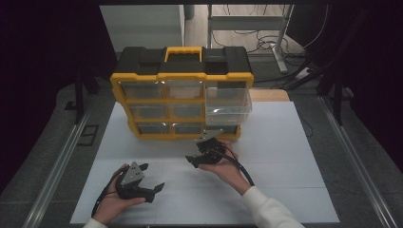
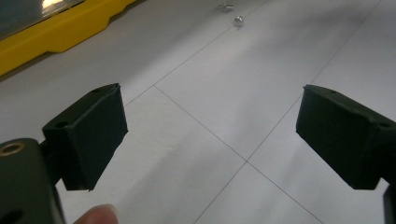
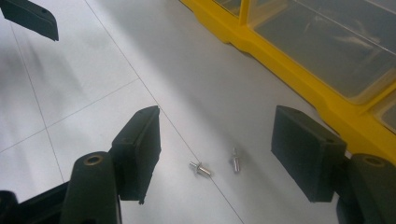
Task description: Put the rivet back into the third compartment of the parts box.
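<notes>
Two small silver screws (image 3: 200, 168) (image 3: 235, 160) lie on the white table just in front of the yellow organizer (image 3: 299, 79). My right gripper (image 3: 219, 156) hovers over them, open, with both screws between its jaws and touching neither. In the high view the right gripper (image 1: 196, 151) sits close to the organizer's (image 1: 183, 71) bottom row. My left gripper (image 1: 153, 176) rests lower left, open and empty. In the left gripper view its jaws (image 2: 212, 126) stand wide apart, and the screws (image 2: 238, 20) lie far ahead.
One clear drawer (image 1: 228, 105) is pulled out of the organizer's right column, above my right gripper. The other drawers are pushed in. The white mat (image 1: 285, 156) has free room to the right. A jaw of the left gripper (image 3: 30, 16) shows at the top left.
</notes>
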Available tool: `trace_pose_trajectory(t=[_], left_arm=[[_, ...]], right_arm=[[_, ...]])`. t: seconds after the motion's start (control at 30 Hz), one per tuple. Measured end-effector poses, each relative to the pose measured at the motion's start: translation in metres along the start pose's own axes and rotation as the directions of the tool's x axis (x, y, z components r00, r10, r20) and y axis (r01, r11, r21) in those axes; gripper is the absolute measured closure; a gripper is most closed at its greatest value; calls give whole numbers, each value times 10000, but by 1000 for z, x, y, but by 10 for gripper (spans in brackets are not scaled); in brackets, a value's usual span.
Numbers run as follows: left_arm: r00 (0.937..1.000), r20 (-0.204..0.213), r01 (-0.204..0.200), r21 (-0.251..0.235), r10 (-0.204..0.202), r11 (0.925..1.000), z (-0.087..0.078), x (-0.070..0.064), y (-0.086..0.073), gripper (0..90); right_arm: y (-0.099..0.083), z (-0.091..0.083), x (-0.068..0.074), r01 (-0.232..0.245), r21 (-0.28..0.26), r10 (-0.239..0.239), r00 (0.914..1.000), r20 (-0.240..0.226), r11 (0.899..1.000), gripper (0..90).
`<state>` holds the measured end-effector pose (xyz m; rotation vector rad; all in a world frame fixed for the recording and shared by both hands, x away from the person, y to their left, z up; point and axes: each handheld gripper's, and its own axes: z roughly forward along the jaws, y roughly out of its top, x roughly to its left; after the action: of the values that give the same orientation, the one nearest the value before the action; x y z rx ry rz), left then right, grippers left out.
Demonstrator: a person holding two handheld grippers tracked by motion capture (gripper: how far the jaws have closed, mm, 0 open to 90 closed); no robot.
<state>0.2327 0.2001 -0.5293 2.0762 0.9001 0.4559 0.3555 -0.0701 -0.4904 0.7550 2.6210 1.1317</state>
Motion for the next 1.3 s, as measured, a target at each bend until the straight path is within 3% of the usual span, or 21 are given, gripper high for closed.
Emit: trace_pose_trajectory(t=[1.0,1.3], left_arm=[[9998,-15,-179,146,179,9997,2,-2,-1,93],[9982,83,-601,444,598,9972,4,-4,-2,91]], right_arm=[[-8,10,-6,-149,790,132,9997,221,9968,322],[-10,13,-6,-62,939,40,9997,234,9956,319]])
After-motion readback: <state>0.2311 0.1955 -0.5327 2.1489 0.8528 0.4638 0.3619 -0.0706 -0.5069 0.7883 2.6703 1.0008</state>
